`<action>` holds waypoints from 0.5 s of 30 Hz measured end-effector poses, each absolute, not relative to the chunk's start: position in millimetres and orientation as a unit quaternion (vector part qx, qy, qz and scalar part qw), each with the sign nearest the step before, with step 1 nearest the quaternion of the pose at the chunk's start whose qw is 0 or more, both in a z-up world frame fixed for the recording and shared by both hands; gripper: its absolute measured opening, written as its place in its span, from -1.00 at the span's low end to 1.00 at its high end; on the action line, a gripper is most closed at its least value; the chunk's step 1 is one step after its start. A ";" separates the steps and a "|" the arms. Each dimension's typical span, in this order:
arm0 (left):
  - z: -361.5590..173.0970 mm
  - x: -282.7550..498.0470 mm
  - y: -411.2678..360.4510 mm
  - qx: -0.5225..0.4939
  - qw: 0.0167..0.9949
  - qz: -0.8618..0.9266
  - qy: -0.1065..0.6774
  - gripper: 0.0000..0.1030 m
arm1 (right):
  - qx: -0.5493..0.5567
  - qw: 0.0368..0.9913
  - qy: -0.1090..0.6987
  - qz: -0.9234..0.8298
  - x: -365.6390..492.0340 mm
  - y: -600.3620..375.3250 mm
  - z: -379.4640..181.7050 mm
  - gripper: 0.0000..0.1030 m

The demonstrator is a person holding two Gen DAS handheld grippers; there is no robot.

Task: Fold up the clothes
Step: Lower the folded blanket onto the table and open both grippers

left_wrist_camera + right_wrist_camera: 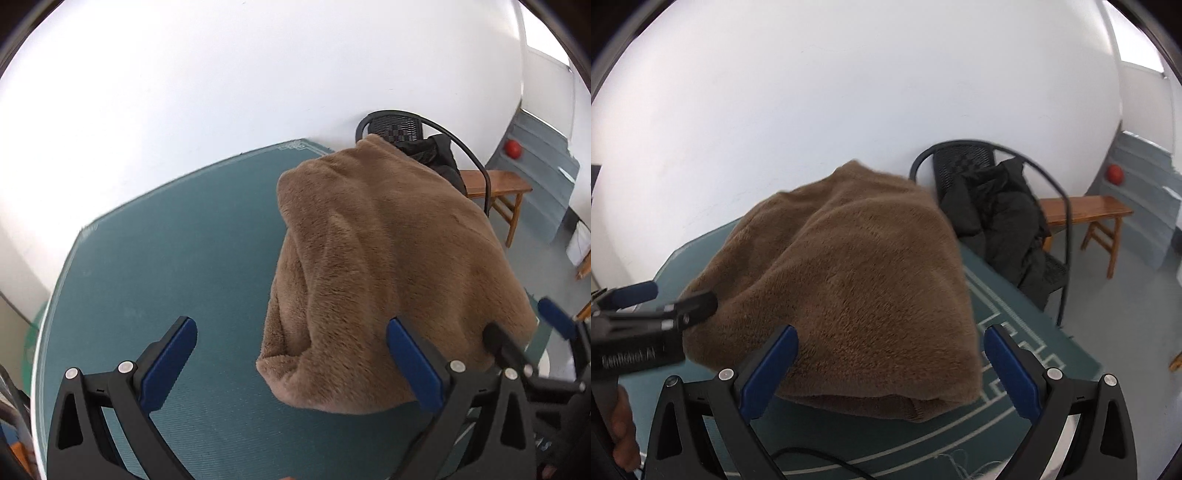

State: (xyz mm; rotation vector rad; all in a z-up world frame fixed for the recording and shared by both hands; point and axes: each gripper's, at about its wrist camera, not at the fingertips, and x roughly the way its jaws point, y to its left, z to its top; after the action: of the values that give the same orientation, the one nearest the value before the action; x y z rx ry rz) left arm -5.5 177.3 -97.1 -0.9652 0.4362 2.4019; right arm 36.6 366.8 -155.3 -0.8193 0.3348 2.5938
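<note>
A brown fleecy garment point(373, 266) lies folded in a thick bundle on the teal table mat point(166, 266). My left gripper point(291, 354) is open; its right finger lies on the near left part of the bundle, its left finger over bare mat. In the right wrist view the garment point(849, 288) fills the middle, and my right gripper point(890, 365) is open with its fingers either side of the bundle's near edge. The left gripper point(665, 302) shows at that view's left against the cloth. The right gripper point(535, 332) shows at the left view's right edge.
A black metal chair point(964, 162) with a dark jacket point(1001, 218) stands behind the table's right side. A wooden bench point(1086, 210) and a red ball point(1115, 173) are further right. A white wall is behind. A black cable point(827, 458) lies at the table's near edge.
</note>
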 end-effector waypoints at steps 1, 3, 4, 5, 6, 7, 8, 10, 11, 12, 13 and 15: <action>-96.5 -4.7 179.7 -0.355 0.260 0.883 0.162 1.00 | -0.294 0.204 0.113 0.927 36.7 366.5 -154.0 0.98; -96.4 -3.5 179.6 -0.358 0.261 0.881 0.162 1.00 | -0.300 0.210 0.104 0.925 36.9 366.5 -152.0 0.98; -97.4 -5.9 184.8 -0.360 0.260 0.881 0.164 1.00 | -0.304 0.212 0.104 0.923 35.9 366.6 -152.8 0.98; -97.8 -6.9 184.6 -0.363 0.262 0.879 0.162 1.00 | -0.309 0.213 0.105 0.921 34.9 366.6 -153.6 0.98; -97.9 -7.3 182.6 -0.367 0.265 0.878 0.159 1.00 | -0.313 0.214 0.106 0.919 34.0 366.8 -154.5 0.98; -97.6 -7.8 180.9 -0.370 0.267 0.876 0.156 1.00 | -0.316 0.215 0.109 0.918 33.3 367.1 -155.7 0.98; -97.2 -8.2 179.2 -0.372 0.269 0.875 0.153 1.00 | -0.318 0.215 0.112 0.916 32.7 367.3 -156.8 0.98; -96.4 -8.6 176.7 -0.375 0.273 0.873 0.150 1.00 | -0.323 0.216 0.115 0.914 32.0 366.8 -157.7 0.98; -95.9 -7.7 174.4 -0.374 0.273 0.873 0.151 1.00 | -0.324 0.217 0.115 0.913 31.6 366.4 -158.0 0.98; -95.3 -6.7 171.6 -0.373 0.273 0.873 0.153 1.00 | -0.324 0.218 0.114 0.913 31.3 365.2 -157.7 0.98; -95.3 -5.7 171.2 -0.373 0.274 0.873 0.153 1.00 | -0.324 0.220 0.113 0.913 31.2 364.0 -157.2 0.98; -95.8 -4.5 171.7 -0.373 0.276 0.873 0.153 1.00 | -0.322 0.222 0.108 0.914 32.4 361.4 -154.4 0.98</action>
State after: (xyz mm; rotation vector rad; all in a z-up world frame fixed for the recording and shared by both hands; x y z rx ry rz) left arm -4.5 171.7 -95.8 -1.0013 0.4105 2.3440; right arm 32.4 361.4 -154.4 -0.8896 0.2989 2.5242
